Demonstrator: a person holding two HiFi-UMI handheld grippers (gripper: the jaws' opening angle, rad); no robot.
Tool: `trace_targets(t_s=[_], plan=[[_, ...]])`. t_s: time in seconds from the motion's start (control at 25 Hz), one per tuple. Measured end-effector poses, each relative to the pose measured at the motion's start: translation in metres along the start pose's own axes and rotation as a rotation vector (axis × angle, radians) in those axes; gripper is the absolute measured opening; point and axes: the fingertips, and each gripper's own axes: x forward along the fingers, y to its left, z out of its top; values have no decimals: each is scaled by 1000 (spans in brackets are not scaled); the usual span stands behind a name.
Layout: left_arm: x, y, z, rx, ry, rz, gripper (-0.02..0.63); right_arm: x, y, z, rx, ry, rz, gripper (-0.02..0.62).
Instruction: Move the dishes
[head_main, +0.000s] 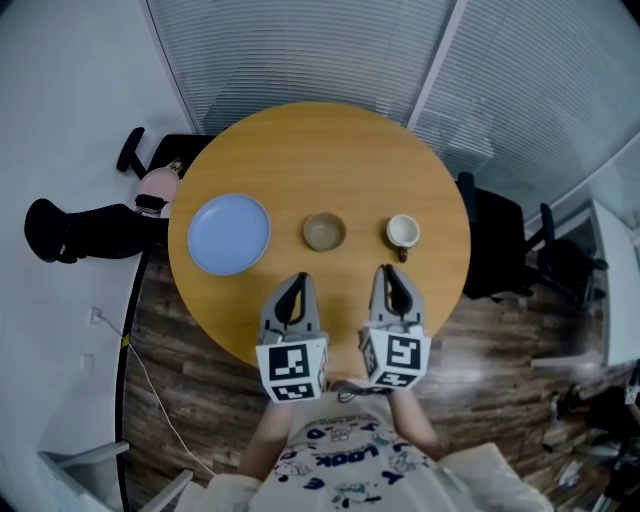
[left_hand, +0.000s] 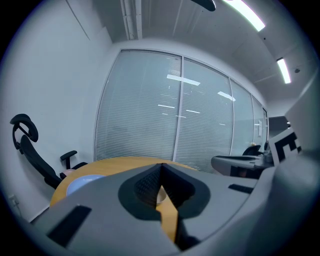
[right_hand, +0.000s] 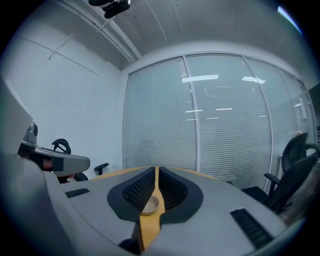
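Three dishes stand in a row on the round wooden table (head_main: 320, 150): a blue plate (head_main: 228, 233) at the left, a tan bowl (head_main: 324, 231) in the middle and a white cup (head_main: 403, 232) at the right. My left gripper (head_main: 299, 280) hovers just short of the bowl, shut with nothing in it. My right gripper (head_main: 388, 270) sits just short of the cup, also shut and empty. In the left gripper view the plate (left_hand: 82, 182) shows left of the closed jaws. In the right gripper view a pale dish (right_hand: 150, 205) peeks through the slit between the jaws; I cannot tell which dish it is.
A black office chair (head_main: 85, 230) lies at the table's left, with a pink object (head_main: 157, 185) beside it. More black chairs (head_main: 500, 245) stand to the right. A glass wall with blinds (head_main: 330, 50) runs behind the table. A cable (head_main: 150, 380) trails on the wooden floor.
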Motion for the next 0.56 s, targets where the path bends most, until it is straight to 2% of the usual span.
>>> trace_targets(t_s=[0.16, 0.4, 0.56], plan=[[0, -2, -2, 1, 7, -9, 0, 1, 1, 3, -12, -4, 1, 25], [2, -2, -2, -1, 4, -9, 0, -2, 0, 0, -32, 41, -3, 21], [3, -2, -1, 2, 1, -5, 0, 0, -2, 4, -32, 0, 0, 21]])
